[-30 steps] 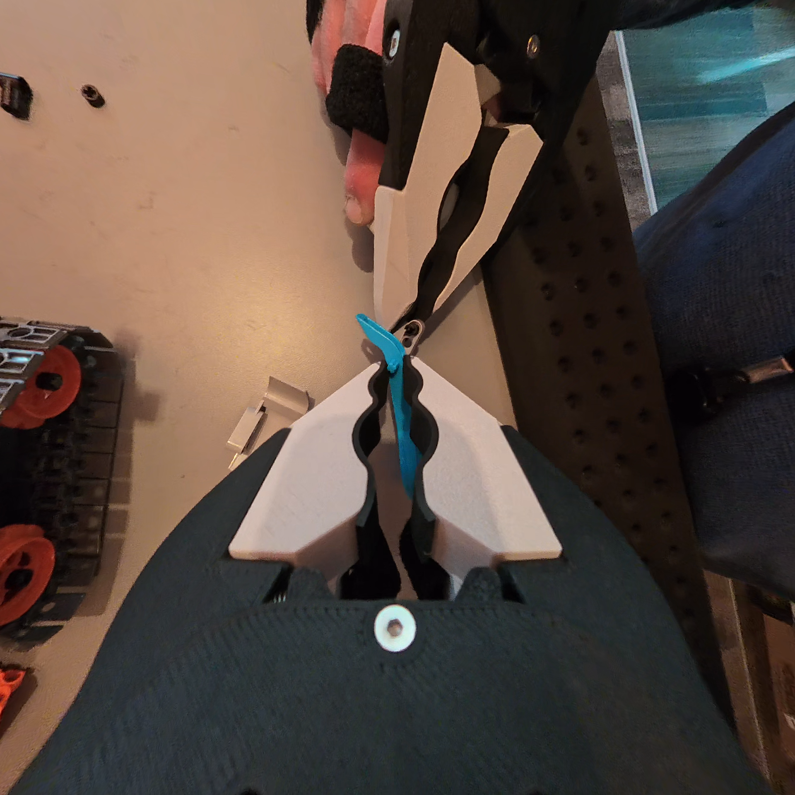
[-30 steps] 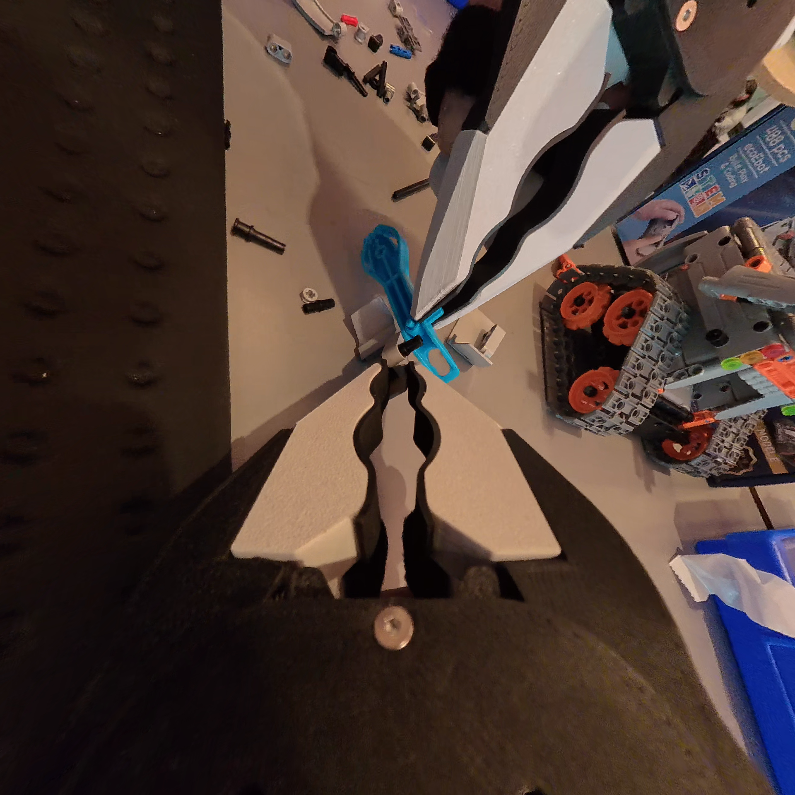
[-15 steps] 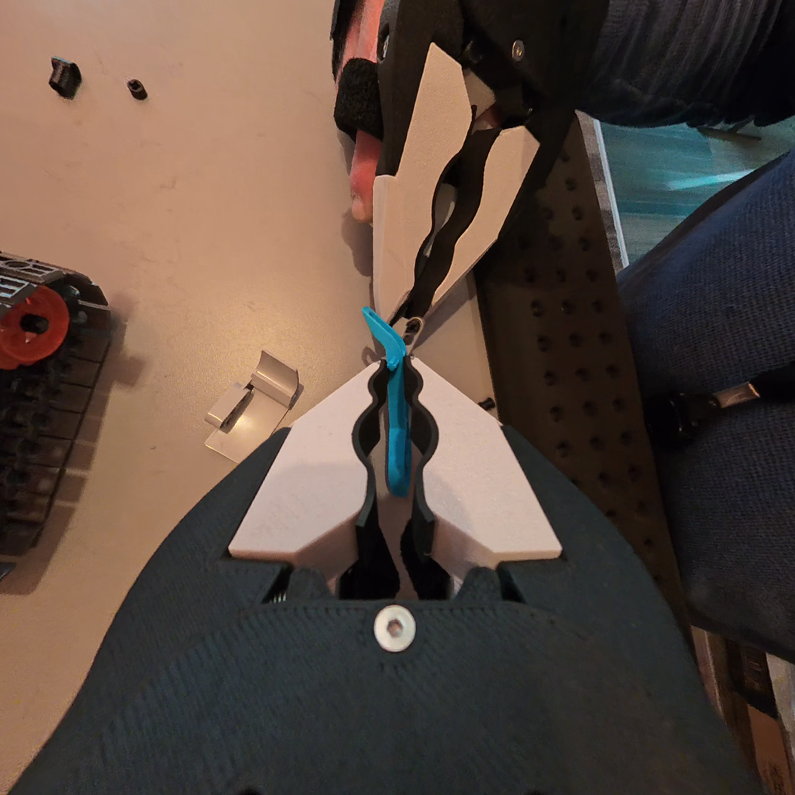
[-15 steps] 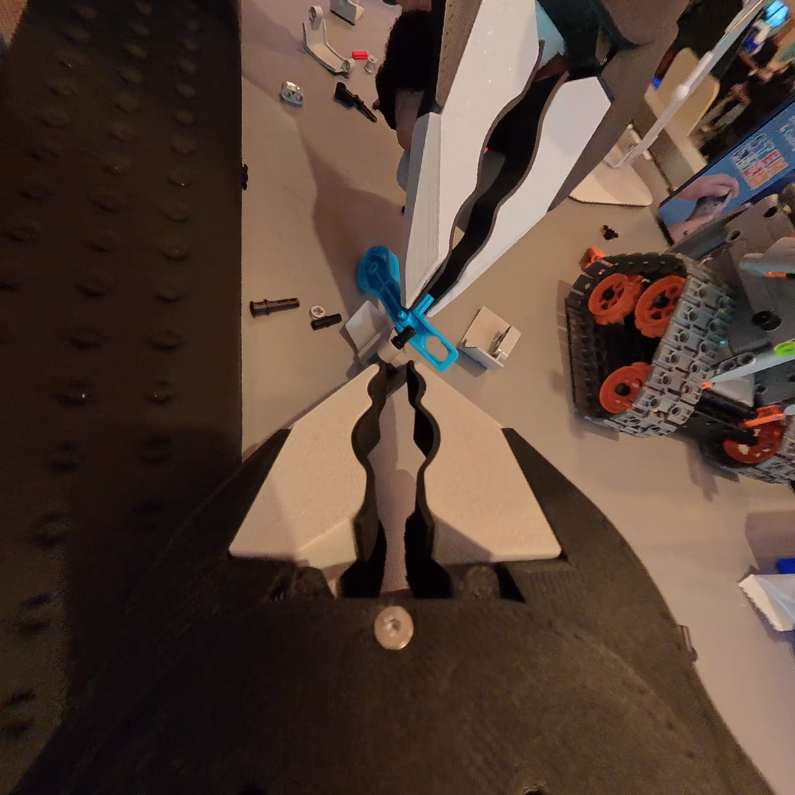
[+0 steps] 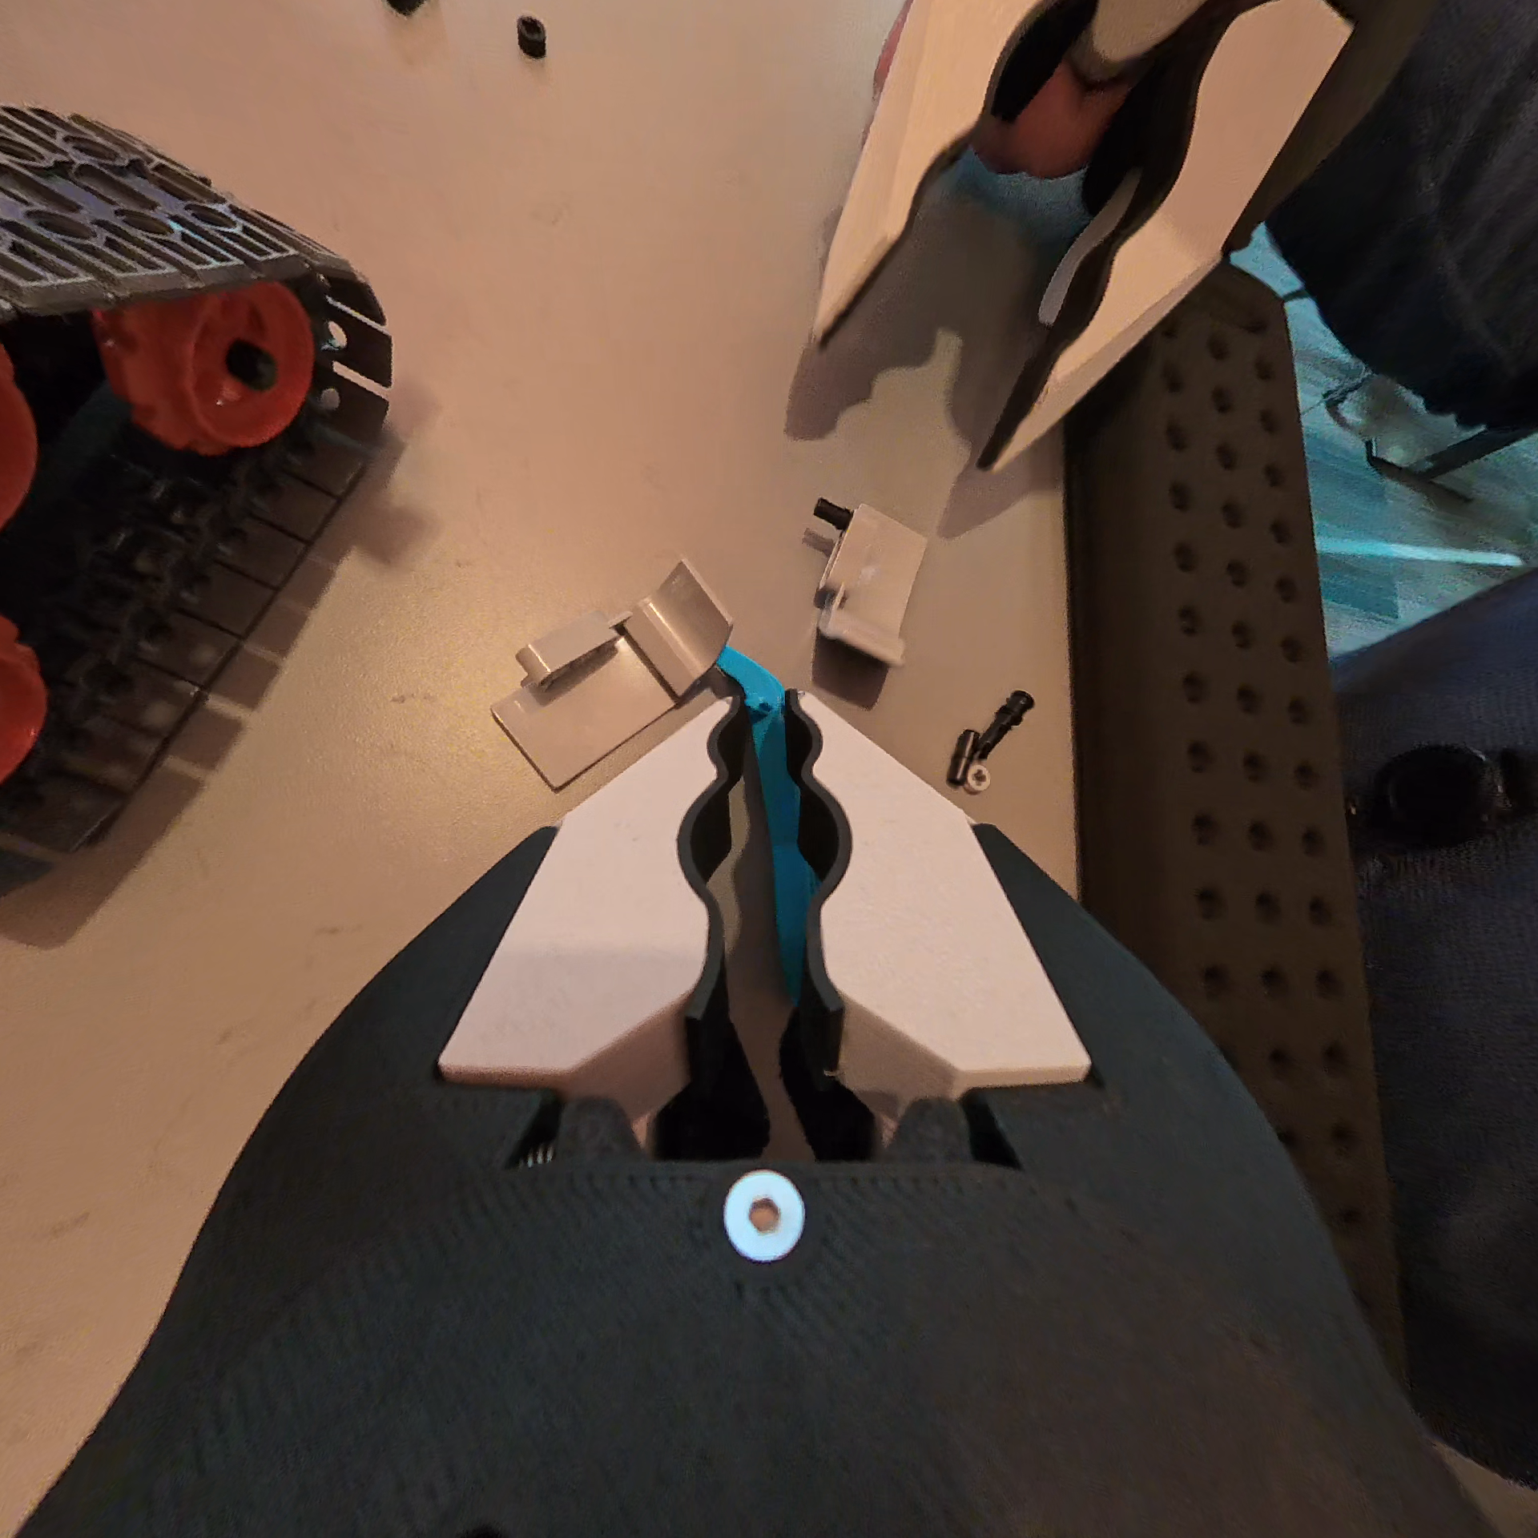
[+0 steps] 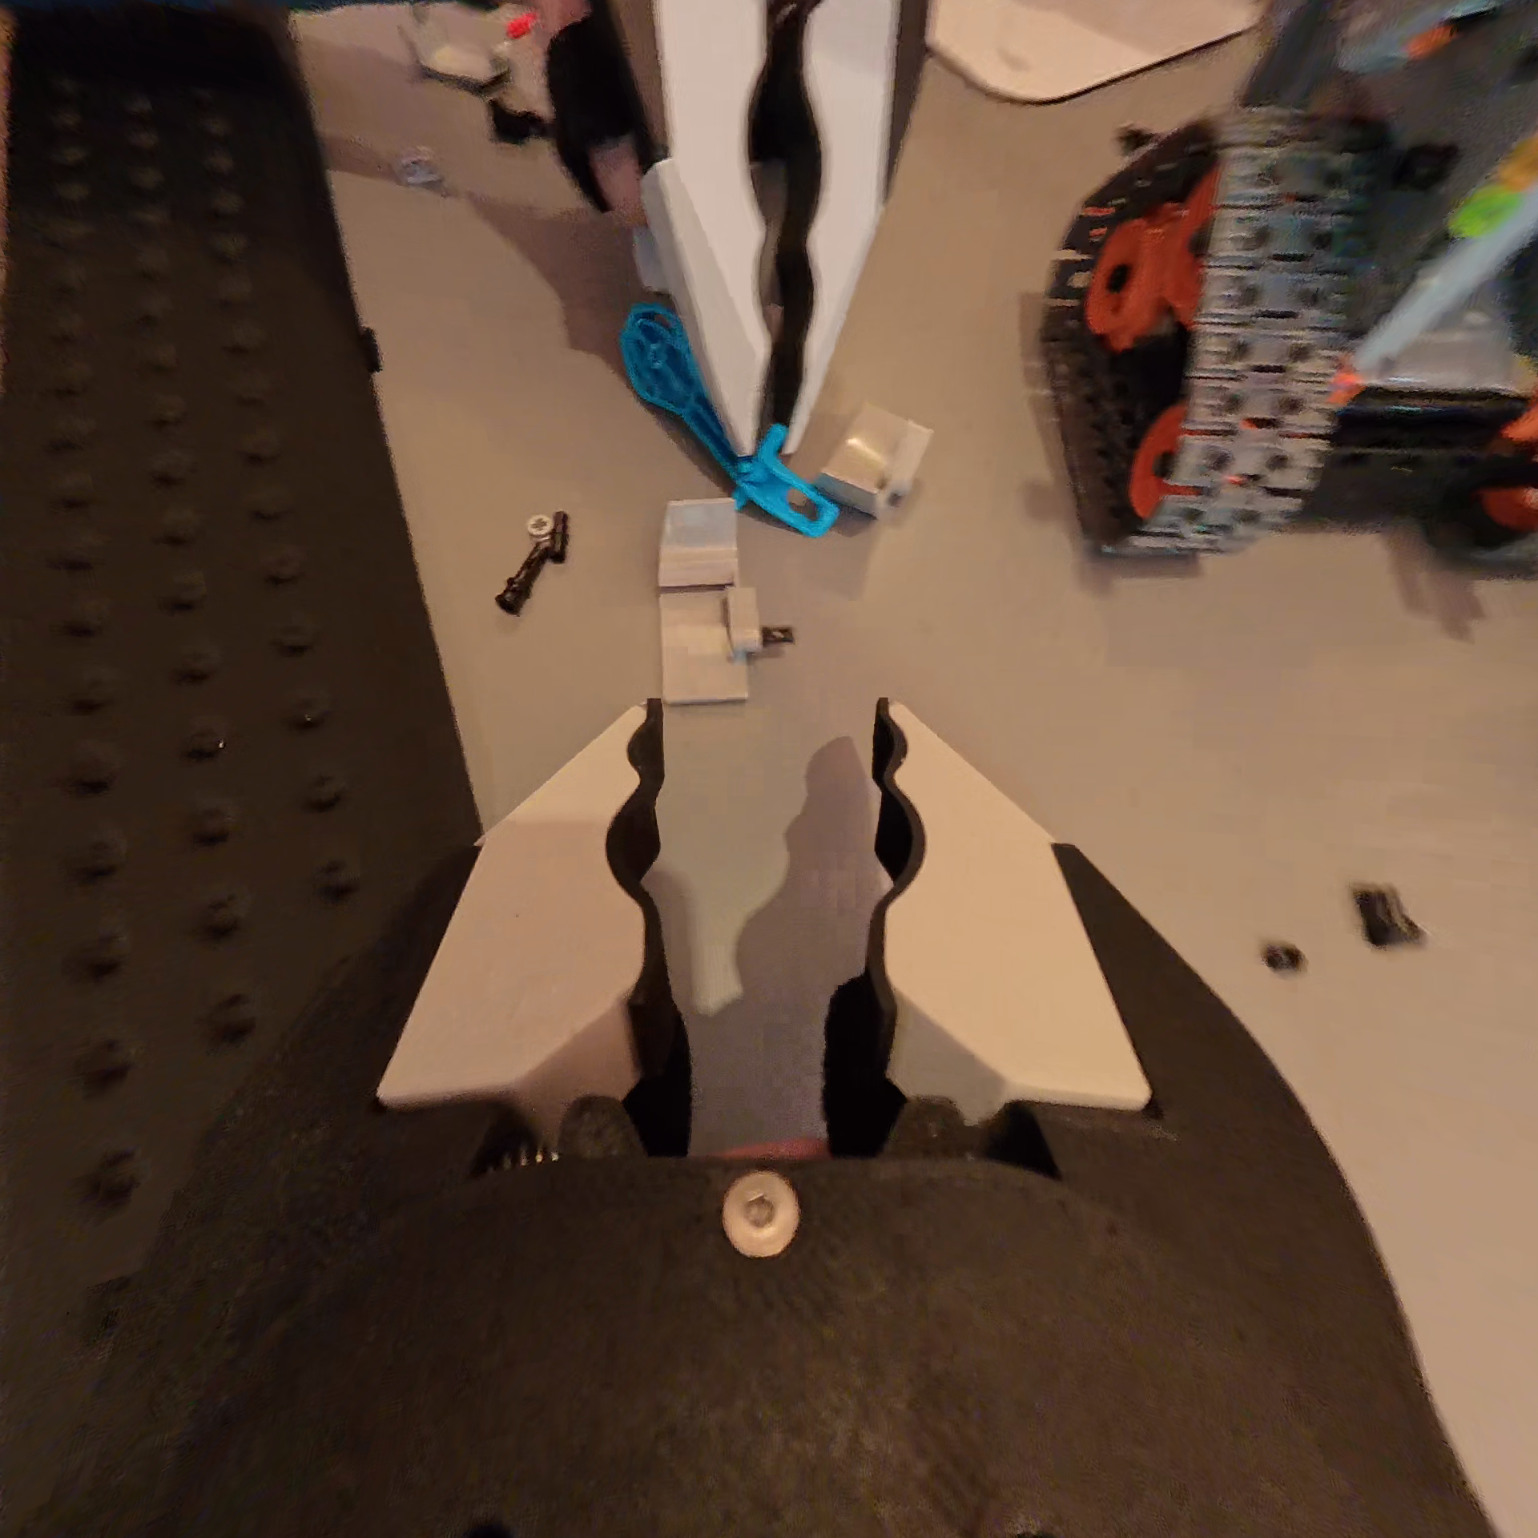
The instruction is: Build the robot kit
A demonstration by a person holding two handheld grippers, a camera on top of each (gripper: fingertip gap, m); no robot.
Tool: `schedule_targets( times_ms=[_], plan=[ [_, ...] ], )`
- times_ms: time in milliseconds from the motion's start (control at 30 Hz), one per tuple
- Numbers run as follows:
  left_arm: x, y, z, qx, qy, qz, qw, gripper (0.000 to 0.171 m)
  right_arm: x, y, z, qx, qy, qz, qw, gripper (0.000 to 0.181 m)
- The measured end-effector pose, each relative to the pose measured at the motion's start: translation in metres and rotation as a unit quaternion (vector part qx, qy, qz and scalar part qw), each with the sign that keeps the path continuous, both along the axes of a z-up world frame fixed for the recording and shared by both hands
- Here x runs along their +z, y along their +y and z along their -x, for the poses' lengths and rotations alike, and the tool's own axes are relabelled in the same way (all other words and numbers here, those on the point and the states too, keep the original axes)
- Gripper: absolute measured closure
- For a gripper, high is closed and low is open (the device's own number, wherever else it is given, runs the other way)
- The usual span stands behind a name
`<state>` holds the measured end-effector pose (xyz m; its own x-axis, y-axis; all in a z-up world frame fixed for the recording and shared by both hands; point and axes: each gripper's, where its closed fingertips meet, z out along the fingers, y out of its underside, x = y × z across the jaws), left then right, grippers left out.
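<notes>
Left gripper (image 5: pixel 761 707): clenched on blue plastic piece (image 5: pixel 782 849); right gripper (image 6: pixel 766 707): released, empty, above grey bracket (image 6: pixel 703 641)

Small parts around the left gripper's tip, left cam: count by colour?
Blue: 1, part in left gripper
Grey: 2, panels
Black: 2, pins
Total: 5

Two grippers: left gripper (image 5: pixel 761 707), right gripper (image 6: pixel 770 707). One blue part (image 6: pixel 716 433). Two grey panel pieces (image 5: pixel 616 674) (image 5: pixel 865 574) on the bench (image 5: pixel 582 250). One tracked vehicle (image 5: pixel 150 466). One black pin (image 6: pixel 533 566).
</notes>
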<state>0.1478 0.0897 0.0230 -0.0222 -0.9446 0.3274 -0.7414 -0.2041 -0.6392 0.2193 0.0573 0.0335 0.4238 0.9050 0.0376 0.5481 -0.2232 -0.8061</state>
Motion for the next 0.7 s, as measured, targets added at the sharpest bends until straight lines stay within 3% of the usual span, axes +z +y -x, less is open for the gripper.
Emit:
schedule_targets(
  times_ms=[100, 200, 300, 467, 567, 700],
  plan=[
    [0.000, 0.005, -0.001, 0.005, 0.000, -0.033, 0.999, 0.160, 0.021, -0.005, -0.021, -0.079, 0.004, -0.039, 0.996, 0.132],
    [0.008, 0.007, -0.004, 0.008, -0.015, -0.065, 0.998, 0.150, 0.049, -0.031, -0.036, -0.155, 0.020, -0.081, 0.984, 0.137],
    [0.024, 0.007, -0.009, 0.022, -0.044, -0.102, 0.994, 0.140, 0.075, -0.074, -0.049, -0.233, 0.039, -0.119, 0.964, 0.139],
    [0.060, -0.011, -0.022, 0.032, -0.120, -0.179, 0.976, 0.143, 0.082, -0.170, -0.058, -0.318, 0.076, -0.137, 0.935, 0.146],
    [0.066, -0.029, -0.027, 0.039, -0.127, -0.250, 0.959, 0.147, 0.059, -0.231, -0.049, -0.310, 0.122, -0.098, 0.938, 0.150],
    [0.060, -0.041, -0.033, 0.075, -0.134, -0.350, 0.924, 0.151, -0.041, -0.294, -0.064, -0.309, 0.134, 0.022, 0.941, 0.154]
  ],
)
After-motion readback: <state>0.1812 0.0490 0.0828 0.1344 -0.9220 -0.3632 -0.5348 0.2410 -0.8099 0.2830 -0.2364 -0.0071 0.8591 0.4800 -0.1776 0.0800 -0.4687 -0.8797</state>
